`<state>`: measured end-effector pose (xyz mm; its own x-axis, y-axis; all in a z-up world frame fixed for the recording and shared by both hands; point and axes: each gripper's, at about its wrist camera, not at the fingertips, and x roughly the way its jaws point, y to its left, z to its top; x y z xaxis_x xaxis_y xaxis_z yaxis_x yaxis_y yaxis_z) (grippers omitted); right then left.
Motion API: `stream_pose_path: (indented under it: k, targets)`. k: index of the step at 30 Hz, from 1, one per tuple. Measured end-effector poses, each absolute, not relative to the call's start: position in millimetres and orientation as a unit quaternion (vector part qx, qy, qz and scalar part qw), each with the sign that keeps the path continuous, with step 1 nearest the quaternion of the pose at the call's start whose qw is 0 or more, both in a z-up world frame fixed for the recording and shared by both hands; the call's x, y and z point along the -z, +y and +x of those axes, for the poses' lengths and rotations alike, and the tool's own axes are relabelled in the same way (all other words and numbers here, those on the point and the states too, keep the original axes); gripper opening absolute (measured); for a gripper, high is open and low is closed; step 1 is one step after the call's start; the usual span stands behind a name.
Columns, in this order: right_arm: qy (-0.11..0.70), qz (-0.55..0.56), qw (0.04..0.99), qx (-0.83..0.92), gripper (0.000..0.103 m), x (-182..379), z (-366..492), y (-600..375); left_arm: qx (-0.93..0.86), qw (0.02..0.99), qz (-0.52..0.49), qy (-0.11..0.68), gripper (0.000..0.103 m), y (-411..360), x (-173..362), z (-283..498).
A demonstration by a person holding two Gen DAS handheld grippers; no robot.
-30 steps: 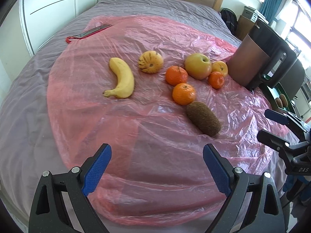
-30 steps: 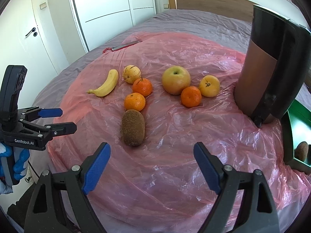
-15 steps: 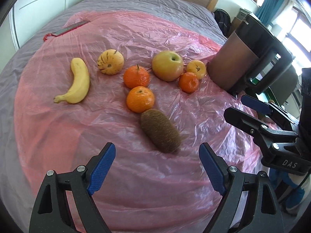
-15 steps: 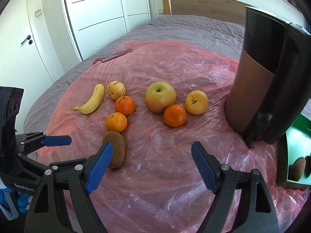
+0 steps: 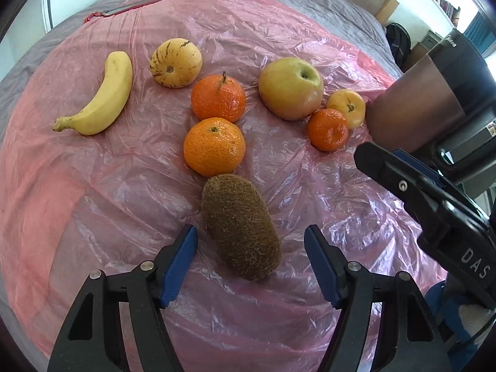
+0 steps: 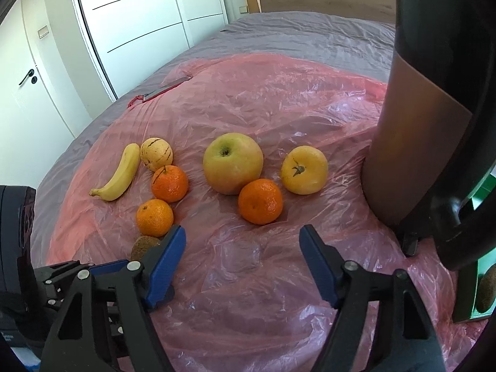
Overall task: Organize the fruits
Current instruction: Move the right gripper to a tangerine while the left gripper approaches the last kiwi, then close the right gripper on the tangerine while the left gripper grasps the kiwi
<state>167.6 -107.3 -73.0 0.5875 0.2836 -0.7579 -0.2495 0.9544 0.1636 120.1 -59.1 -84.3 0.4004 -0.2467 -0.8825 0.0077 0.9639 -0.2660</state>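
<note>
A fuzzy brown kiwi [image 5: 240, 226] lies on the pink plastic sheet [image 5: 93, 201], right between the blue pads of my left gripper [image 5: 249, 235]. Its jaws are closing, and a gap still shows on each side of the kiwi. Beyond the kiwi lie two mandarins [image 5: 214, 145], a banana [image 5: 105, 93], a striped yellow fruit [image 5: 175, 62], an apple [image 5: 290, 88], a third mandarin [image 5: 327, 128] and a small yellow fruit [image 5: 347, 107]. My right gripper [image 6: 241, 232] stands open just short of that third mandarin [image 6: 260, 201], with nothing between its fingers.
A tall dark and copper container [image 6: 434, 124] stands at the right edge of the sheet. Behind it is a green tray [image 6: 485, 232] holding another kiwi [image 6: 485, 288]. A red-handled blade [image 5: 124, 7] lies at the far left on the grey bed.
Both grippers moved forward and lower toward the fruit. The left one swung over the kiwi and its jaws narrowed around it. The right one drew nearer the mandarin by the apple.
</note>
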Motion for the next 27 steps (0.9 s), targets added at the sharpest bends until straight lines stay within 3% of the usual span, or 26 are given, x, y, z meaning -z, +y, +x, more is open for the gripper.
stream_pose_path:
  k: [9, 22, 27]
  targets:
    - [0.442, 0.067, 0.883, -0.141, 0.103, 90.7, 198.1, -108.4, 0.064, 0.819, -0.15, 0.55, 0.041, -45.9, 97.9, 126.6]
    - [0.47, 0.048, 0.874, -0.114, 0.103, 111.7, 234.5, -94.4, 0.084, 0.814, -0.17, 0.549, 0.041, -35.4, 104.6, 125.9]
    - [0.481, 0.037, 0.869, -0.111, 0.096, 118.4, 243.2, -94.6, 0.089, 0.814, -0.174, 0.546, 0.04, -31.5, 104.0, 122.9]
